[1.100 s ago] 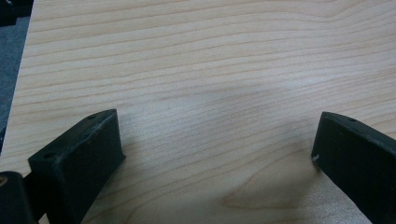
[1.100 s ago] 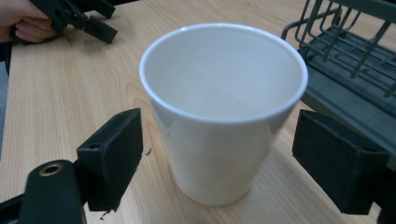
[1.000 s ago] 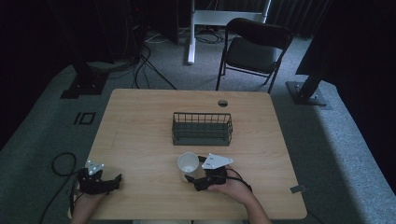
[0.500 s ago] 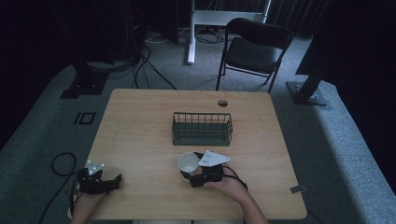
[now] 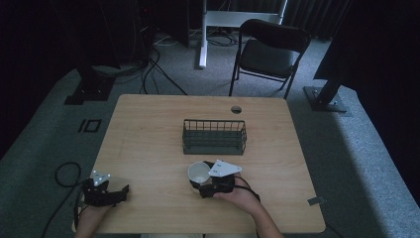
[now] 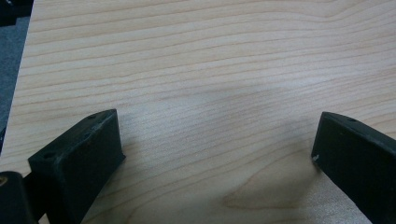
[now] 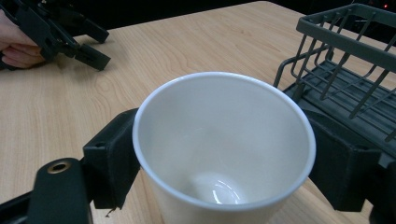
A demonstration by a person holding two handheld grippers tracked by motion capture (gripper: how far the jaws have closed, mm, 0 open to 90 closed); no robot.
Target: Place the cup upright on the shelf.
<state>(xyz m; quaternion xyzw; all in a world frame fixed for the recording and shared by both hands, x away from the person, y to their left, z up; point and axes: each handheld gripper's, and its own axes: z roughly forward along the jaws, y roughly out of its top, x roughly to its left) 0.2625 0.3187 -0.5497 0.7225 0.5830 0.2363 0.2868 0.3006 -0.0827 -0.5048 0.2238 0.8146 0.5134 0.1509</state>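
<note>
Gripping a plain white cup [image 7: 224, 149] with no readable marking, the right gripper [image 5: 210, 184] seems closed on it; the left gripper [image 5: 106, 193] rests wide apart on the table [image 5: 148, 134].

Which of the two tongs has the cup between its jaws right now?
The right tongs: their jaws flank the white cup. The left tongs sit open over bare table, with nothing between them.

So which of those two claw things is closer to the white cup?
The right gripper: its jaws sit on either side of the white cup. The left gripper rests apart, near the table's near-left corner.
</note>
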